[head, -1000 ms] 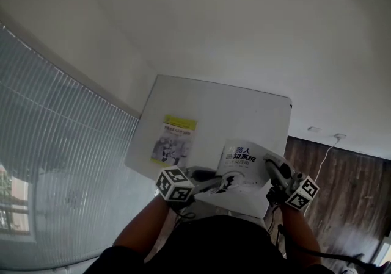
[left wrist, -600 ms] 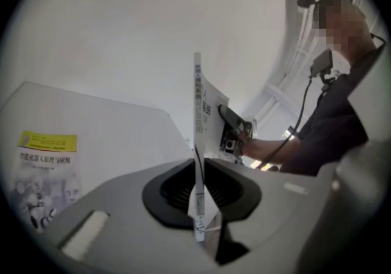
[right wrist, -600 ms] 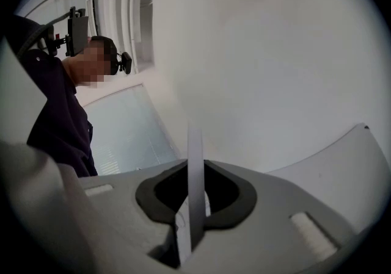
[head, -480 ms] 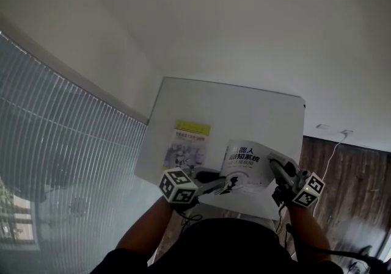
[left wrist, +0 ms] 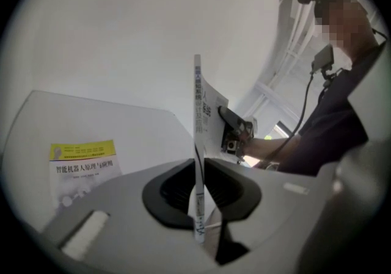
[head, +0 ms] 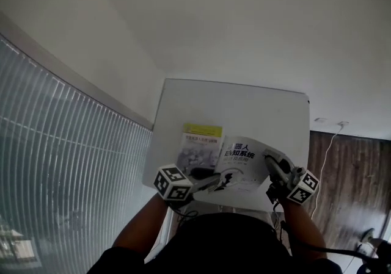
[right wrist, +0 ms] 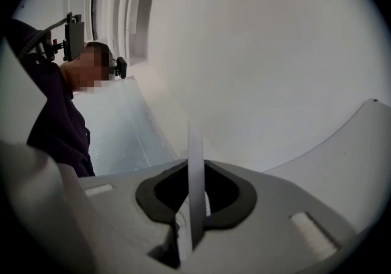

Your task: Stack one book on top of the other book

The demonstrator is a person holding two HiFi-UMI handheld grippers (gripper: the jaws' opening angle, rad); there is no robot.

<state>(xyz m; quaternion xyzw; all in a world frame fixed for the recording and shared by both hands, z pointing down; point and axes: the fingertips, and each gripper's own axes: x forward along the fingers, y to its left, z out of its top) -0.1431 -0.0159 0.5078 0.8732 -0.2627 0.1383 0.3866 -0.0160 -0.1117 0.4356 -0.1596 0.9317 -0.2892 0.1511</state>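
While both claws hold it, the thin white book with large dark Chinese characters on its cover hangs over the near part of the white rectangular counter. The left claw is closed on the near left part of this book. In the left gripper view the edge of the book stands between the two dark pads, which press on it from both sides. The right claw is closed on the right side of the same book, and in the right gripper view a thin white edge also passes between the pads.

On the cover, seen from the head view, the characters "器人" and under them "知系统" can be read. The smaller line below is too small to read, and the claws cover the rest. On the book's edge in the left gripper view there is a blue line of print that I cannot read.

The second book, white with a yellow band across its top, lies flat on the counter, to the left of the held book. Under the band the black title begins "智能机器人原理". The small print inside the band is not readable.

In the head view the left edge of the held book meets the right edge of the lying book. Whether they touch I cannot tell.
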